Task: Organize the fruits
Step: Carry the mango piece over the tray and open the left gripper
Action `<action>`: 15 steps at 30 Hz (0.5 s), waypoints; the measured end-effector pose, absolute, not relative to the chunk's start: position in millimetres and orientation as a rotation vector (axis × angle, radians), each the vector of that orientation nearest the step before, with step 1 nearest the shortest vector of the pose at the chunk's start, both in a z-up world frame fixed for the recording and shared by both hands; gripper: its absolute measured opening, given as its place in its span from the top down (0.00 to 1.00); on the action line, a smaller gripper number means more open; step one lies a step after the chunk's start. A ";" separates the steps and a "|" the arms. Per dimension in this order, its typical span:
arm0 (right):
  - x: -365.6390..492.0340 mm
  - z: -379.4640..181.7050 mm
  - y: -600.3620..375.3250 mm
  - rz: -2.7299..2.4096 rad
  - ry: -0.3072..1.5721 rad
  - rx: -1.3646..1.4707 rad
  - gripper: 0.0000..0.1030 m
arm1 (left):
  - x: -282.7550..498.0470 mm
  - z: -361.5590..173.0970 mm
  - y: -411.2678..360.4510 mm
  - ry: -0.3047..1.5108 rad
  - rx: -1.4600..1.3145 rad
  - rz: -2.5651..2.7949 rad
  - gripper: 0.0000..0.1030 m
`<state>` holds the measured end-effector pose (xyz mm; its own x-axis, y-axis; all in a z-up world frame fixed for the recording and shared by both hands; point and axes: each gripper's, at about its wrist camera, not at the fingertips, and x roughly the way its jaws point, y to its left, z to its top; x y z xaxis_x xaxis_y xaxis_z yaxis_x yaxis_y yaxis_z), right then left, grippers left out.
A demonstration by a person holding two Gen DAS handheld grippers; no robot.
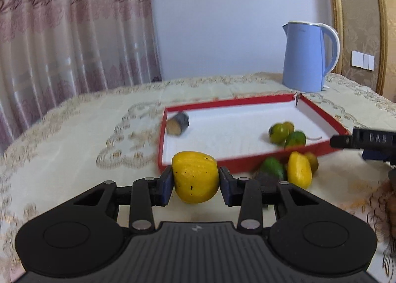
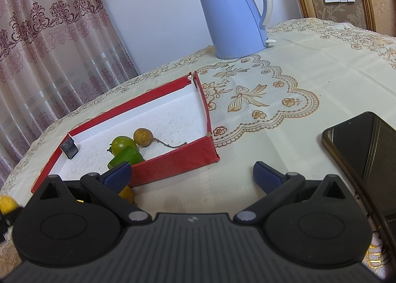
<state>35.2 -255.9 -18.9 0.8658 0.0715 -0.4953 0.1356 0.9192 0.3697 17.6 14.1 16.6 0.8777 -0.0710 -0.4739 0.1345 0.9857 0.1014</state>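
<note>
Your left hand-held gripper (image 1: pixel 195 181) is pinching a yellow fruit (image 1: pixel 195 176) between its blue pads, close in front of the near wall of the red tray (image 1: pixel 247 161). Your right hand-held gripper (image 2: pixel 191 175) is spread wide with nothing between its fingers, over the table (image 2: pixel 284 134) just before the tray's near right corner. Loose by that near wall lie a second yellow fruit (image 1: pixel 299 169) and a green fruit (image 1: pixel 272 167). Inside the tray, a green tomato (image 2: pixel 122 144), a brown stemmed fruit (image 2: pixel 143 136) and a green piece (image 2: pixel 128 155) cluster near the front; a dark block (image 2: pixel 70 149) sits in the left corner. A blue kettle (image 2: pixel 232 13) stands toward the far edge.
</note>
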 end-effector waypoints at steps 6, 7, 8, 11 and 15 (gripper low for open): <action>34.4 -19.6 -255.8 -0.032 0.525 0.415 0.00 | 69.6 26.2 -11.4 0.476 0.208 -0.097 0.63; 34.3 -19.5 -256.5 -0.032 0.525 0.414 0.00 | 81.8 25.7 -16.5 0.482 0.217 -0.091 0.63; 34.3 -19.5 -256.5 -0.032 0.525 0.414 0.00 | 94.8 24.6 -22.0 0.493 0.233 -0.088 0.63; 34.2 -19.5 -256.6 -0.031 0.524 0.416 0.00 | 127.9 21.3 -34.2 0.520 0.264 -0.067 0.63; 33.6 -19.2 -256.4 -0.031 0.523 0.417 0.00 | 165.6 18.5 -38.9 0.569 0.257 -0.060 0.63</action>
